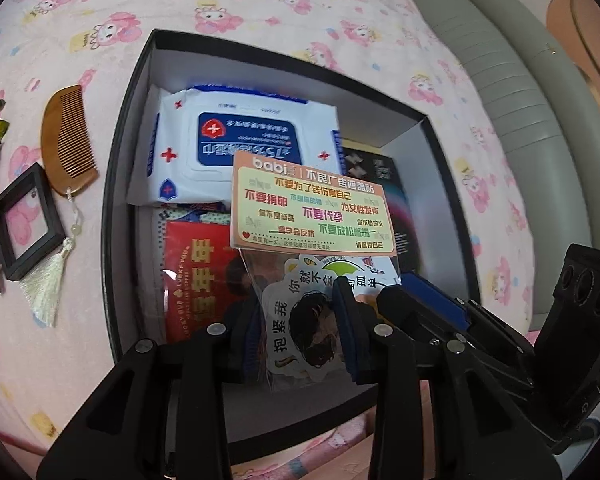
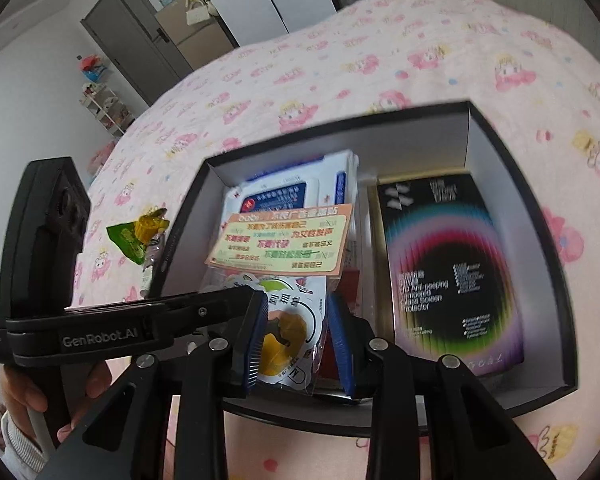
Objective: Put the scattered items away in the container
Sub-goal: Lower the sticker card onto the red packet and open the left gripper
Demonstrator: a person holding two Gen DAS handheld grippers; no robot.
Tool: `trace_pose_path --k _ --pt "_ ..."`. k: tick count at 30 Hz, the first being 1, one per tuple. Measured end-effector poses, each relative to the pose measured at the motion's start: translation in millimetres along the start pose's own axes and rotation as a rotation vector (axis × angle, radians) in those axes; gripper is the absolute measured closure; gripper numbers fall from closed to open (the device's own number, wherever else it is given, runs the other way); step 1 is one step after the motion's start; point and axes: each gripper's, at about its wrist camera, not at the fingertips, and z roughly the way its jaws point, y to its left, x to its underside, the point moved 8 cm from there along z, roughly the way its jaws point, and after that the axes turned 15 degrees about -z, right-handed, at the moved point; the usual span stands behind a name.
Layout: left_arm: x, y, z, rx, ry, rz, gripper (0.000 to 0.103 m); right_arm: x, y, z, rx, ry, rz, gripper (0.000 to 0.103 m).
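Hanging between both grippers' jaws, sticker pack point(image 1: 308, 240) over box point(image 1: 120, 184).

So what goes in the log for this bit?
sticker pack | over box | left gripper, right gripper jaws beside pack | comb outside

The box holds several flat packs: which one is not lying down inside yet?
The sticker pack with the orange header card: both grippers hold it above the box, while the wipes pack lies flat inside.
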Motion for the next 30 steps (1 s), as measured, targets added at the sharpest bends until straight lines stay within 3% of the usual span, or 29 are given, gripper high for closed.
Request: trace_pose_path --k 4,13,19,27,30 --pt "2.9 1.4 -1.3 -0.066 -0.016 0.025 0.068 9.5 -6.1 16.1 0.011 0.069 0.022 0.075" --pt "4.7 3.8 -14.9 -0.120 -0.084 0.044 0.068 12.2 -23.2 23.9 0.082 0.105 0.075 0.075" --pt "7.4 5.7 -12.5 -0.103 -0.072 0.036 0.068 17.6 -26.3 37.0 0.151 0.178 0.064 0.075" --pt "11.7 6.4 -32.5 -0.056 -0.099 0.024 0.067 17.5 -5.2 48.8 0.082 0.206 0.011 0.067" --pt "11.4 8.7 -44.5 -0.043 -0.116 0.019 0.065 17.1 -0.6 44.7 0.112 0.198 -0.030 0.067"
